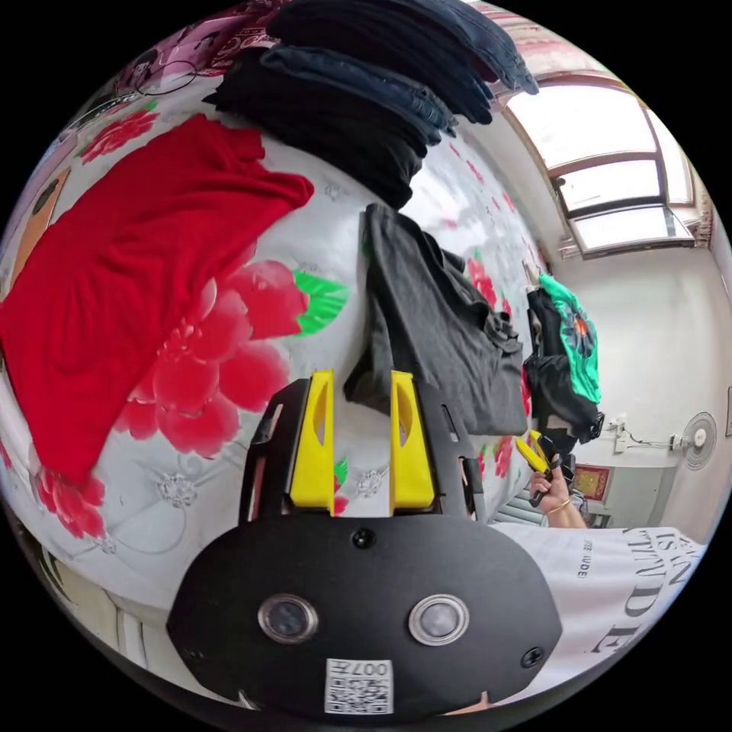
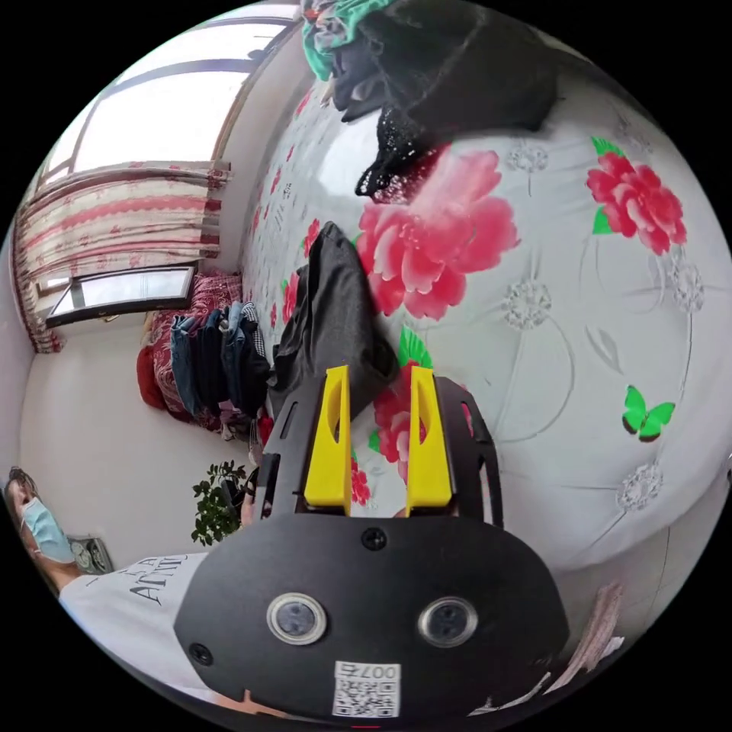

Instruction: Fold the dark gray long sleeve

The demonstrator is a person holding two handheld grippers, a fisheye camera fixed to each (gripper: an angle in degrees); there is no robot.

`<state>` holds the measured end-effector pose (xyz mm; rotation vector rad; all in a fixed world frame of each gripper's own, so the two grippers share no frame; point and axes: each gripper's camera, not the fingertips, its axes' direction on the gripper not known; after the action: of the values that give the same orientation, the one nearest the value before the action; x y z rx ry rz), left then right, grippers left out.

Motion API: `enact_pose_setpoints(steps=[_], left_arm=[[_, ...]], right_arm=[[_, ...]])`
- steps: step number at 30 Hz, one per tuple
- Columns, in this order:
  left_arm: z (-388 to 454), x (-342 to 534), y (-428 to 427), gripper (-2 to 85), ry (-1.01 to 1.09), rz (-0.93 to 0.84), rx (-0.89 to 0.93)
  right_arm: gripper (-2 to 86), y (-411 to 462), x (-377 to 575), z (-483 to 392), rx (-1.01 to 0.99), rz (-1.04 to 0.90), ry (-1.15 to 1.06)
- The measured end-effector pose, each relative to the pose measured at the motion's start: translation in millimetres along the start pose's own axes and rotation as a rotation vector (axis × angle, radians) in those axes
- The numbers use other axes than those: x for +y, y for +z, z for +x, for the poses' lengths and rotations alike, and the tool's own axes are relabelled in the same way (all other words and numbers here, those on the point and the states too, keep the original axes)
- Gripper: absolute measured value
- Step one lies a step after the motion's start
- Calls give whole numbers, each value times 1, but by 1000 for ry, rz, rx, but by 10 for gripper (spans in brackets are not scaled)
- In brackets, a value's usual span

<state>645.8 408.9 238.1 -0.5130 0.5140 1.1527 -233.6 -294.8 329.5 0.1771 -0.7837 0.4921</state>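
Observation:
The dark gray long sleeve (image 1: pixel 438 328) lies folded into a narrow bundle on the floral bedsheet (image 1: pixel 252 427). My left gripper (image 1: pixel 362 375) is open, its yellow jaws just short of the bundle's near corner and pressing on nothing. In the right gripper view the same gray bundle (image 2: pixel 335 320) lies ahead and slightly left of my right gripper (image 2: pixel 380 371), which is open and holds nothing. The left gripper view also catches the right gripper (image 1: pixel 532 451) beyond the bed's edge, held in a hand (image 1: pixel 550 488).
A red garment (image 1: pixel 137 259) is spread on the bed. A stack of folded dark clothes (image 1: pixel 366 91) sits near the pillow end. A loose pile of black and green clothes (image 2: pixel 442 69) lies on the sheet (image 2: pixel 579 358). A potted plant (image 2: pixel 213 503) stands by the wall.

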Motion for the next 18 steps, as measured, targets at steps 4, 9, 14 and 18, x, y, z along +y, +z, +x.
enact_pose_setpoints(steps=[4,9,14,18], left_arm=[[22,-3,27,75,6,-72,-69],[55,-11,32,3,165,-99,-230],[58,30,8,-1,159,-113,-185],[56,67,-5,22,133,-140,-164]], right_arm=[[85,32,-26,-15,-21,-113,-38],[61,43,-45,-35,108,-230,-120],[49,11,-4,-39,149,-224,-200],[49,-12,29,-45,342,-181,-265]])
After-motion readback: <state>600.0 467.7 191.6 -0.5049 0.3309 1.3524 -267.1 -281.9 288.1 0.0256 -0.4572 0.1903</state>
